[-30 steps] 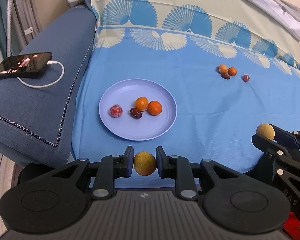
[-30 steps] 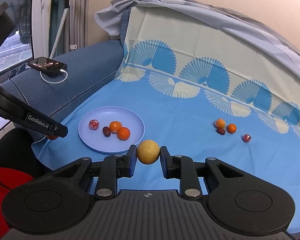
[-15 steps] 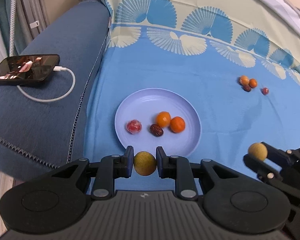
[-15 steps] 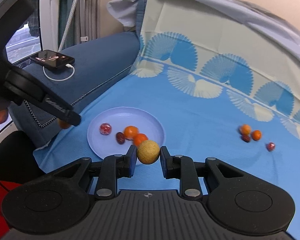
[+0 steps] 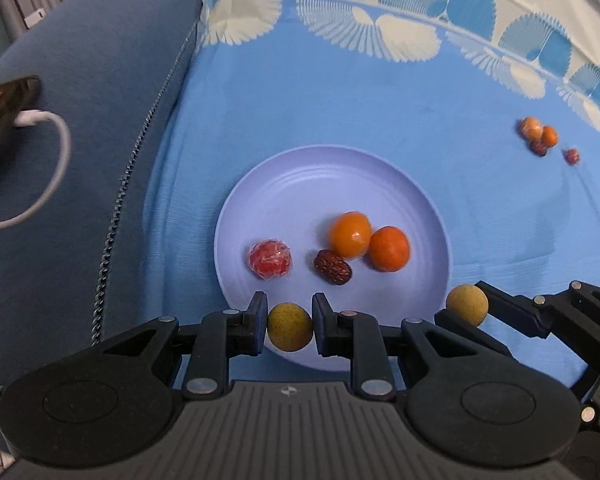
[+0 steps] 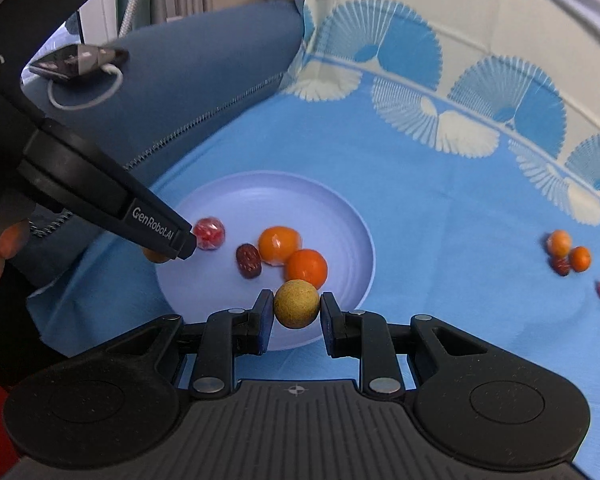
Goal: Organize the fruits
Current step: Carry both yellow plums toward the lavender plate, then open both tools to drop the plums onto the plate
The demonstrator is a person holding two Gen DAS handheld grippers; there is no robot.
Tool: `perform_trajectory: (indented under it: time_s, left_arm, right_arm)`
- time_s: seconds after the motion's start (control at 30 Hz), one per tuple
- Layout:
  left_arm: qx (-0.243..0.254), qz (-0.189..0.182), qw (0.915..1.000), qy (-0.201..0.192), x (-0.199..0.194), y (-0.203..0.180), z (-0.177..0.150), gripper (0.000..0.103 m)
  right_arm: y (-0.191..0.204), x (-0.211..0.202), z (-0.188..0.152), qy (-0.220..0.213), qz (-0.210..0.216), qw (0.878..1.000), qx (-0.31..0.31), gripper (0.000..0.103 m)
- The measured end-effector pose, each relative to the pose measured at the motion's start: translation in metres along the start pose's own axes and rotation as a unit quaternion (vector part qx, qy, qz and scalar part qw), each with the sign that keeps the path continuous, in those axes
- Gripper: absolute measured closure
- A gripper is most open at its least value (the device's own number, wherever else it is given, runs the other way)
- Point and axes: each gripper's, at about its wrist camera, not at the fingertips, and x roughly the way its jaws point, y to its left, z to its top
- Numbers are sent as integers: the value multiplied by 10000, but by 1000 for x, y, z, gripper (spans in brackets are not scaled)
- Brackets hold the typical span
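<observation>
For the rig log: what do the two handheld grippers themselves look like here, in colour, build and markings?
Both are matte black plastic. The left gripper and right gripper each show a ribbed central housing with a small crosshair mark, round discs at either side, silver pivot screws on the linkages, and blue-tinted pads on the jaws. The right wrist view shows white "GenRobot.AI" lettering on the left gripper's side. No cables show on either.
</observation>
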Motion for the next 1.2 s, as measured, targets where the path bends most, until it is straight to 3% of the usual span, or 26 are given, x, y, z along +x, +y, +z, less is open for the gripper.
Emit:
perform_trajectory:
  time_s: [0.33, 0.37, 0.4, 0.47, 0.5, 0.6, 0.7, 0.83, 1.0, 1.2]
  left_arm:
    - [242, 122, 9994, 193, 41, -3, 14, 73]
    - [319, 28, 9993, 190, 40, -3, 16, 53]
    - [340, -54, 9993, 165, 37, -2, 18, 23]
    - [239, -28, 9996, -131, 22, 3, 17, 1]
    - [185, 39, 9994, -282, 13, 6, 14, 0]
    - [162, 31, 9995, -257, -8, 18, 2, 0]
    - [-39, 220, 9997, -111, -24, 25, -19, 0]
    - [-185, 394, 9991, -2, -45, 21, -46, 0]
    - [-220, 672, 9975, 2, -68, 11, -64, 0]
    - [-204, 788, 9960, -370, -101, -3, -74, 0]
  right_arm:
    - [-8, 41, 3, 244, 80, 9995, -195, 76]
    - [-7, 42, 4, 222, 83, 9993, -303, 75]
    - [-6, 41, 5, 180, 52, 9991, -367, 63]
    - [-6, 33, 6, 119, -11, 9994, -333, 40]
    - [-7, 27, 6, 111, -15, 9996, -260, 30]
    - [-11, 2, 0, 136, -22, 9999, 7, 14]
    - [-11, -23, -9, 157, 68, 9997, 187, 7]
    - [-2, -54, -19, 69, 176, 9996, 229, 4]
    - [3, -90, -20, -368, -65, 9992, 129, 1]
    - [4, -125, -32, -690, -205, 9971, 234, 1]
